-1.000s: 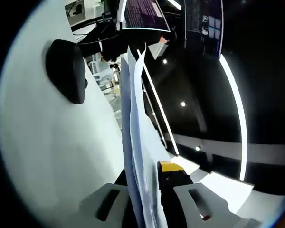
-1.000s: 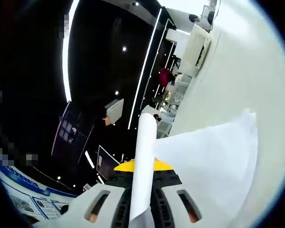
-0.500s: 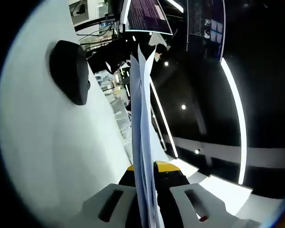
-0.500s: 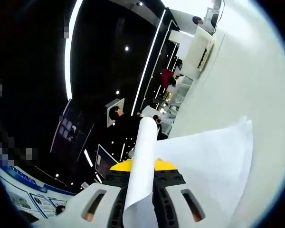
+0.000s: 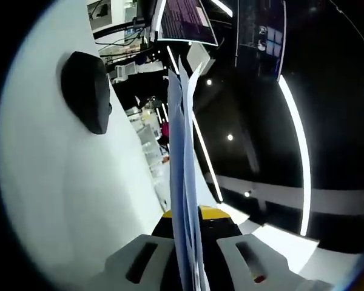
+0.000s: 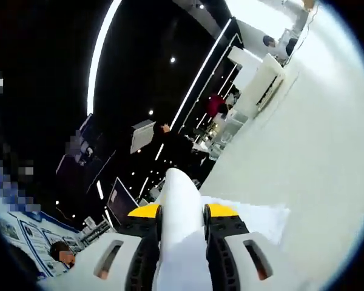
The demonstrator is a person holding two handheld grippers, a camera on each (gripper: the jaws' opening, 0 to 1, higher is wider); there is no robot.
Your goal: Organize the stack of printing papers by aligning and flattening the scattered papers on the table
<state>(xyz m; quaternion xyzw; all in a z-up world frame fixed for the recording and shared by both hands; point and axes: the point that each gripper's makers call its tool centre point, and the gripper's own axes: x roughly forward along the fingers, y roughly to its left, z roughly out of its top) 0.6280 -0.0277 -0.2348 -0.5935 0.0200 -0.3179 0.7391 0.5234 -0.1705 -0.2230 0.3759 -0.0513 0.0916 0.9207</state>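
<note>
A stack of white printing papers (image 5: 181,163) stands on edge between the jaws of my left gripper (image 5: 185,239), which is shut on it; the sheets rise toward the top of the left gripper view. In the right gripper view the same papers (image 6: 181,218) bulge out between the jaws of my right gripper (image 6: 182,233), shut on them, and a free corner of a sheet (image 6: 264,217) spreads to the right over the white table (image 6: 303,145).
A black computer mouse (image 5: 86,91) lies on the white table (image 5: 60,200) left of the held sheets. Monitors (image 5: 183,18) and a dark hall with light strips fill the background. People stand far off (image 6: 215,104).
The right gripper view has swung, and less of the sheet spreads to its right. The left gripper's jaws closed fully on the papers a second ago and hold them still.
</note>
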